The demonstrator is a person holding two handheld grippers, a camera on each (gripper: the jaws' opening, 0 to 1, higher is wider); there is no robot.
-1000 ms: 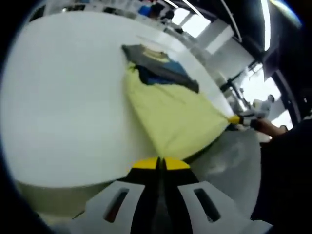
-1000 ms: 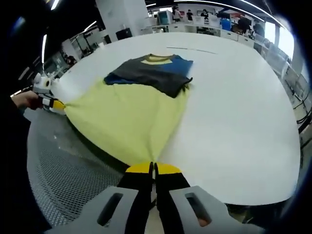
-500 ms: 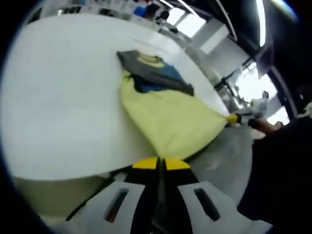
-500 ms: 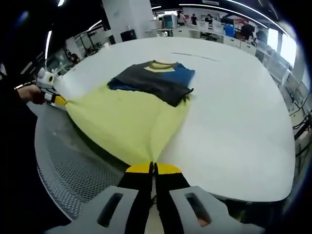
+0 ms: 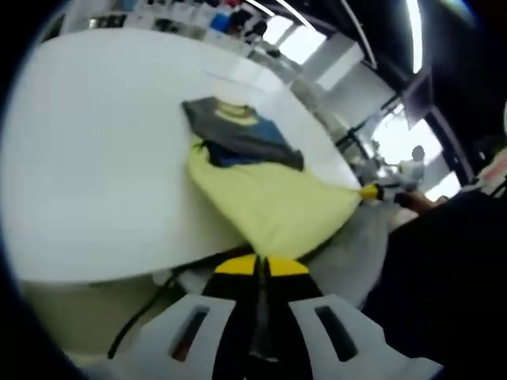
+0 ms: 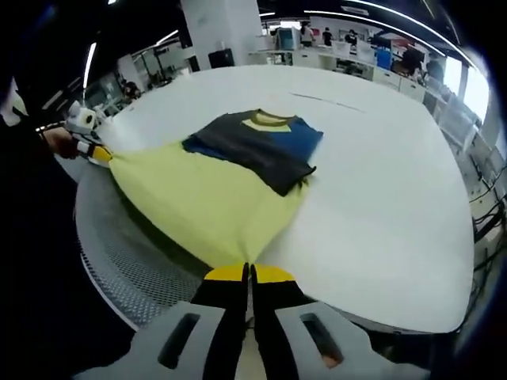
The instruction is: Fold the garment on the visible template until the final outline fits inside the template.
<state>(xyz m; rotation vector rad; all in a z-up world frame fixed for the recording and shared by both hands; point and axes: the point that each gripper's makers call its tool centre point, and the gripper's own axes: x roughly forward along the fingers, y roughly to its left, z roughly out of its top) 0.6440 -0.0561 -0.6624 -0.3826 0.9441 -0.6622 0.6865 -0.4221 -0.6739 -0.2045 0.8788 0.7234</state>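
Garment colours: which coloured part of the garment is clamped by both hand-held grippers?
The yellow part: the right hand-held gripper and left hand-held gripper clamp its corners; the grey part and blue part lie free.

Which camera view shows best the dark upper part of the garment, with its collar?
The right gripper view shows it best: the garment's dark upper part lies broad and near the middle, with its yellow collar and blue patch clear. In the left gripper view the same part is smaller and foreshortened, farther up the white table.

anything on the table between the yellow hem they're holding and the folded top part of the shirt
Nothing visible. Both tools, left and right, pinch the yellow hem of the garment, and the white table up to the dark folded part looks bare.
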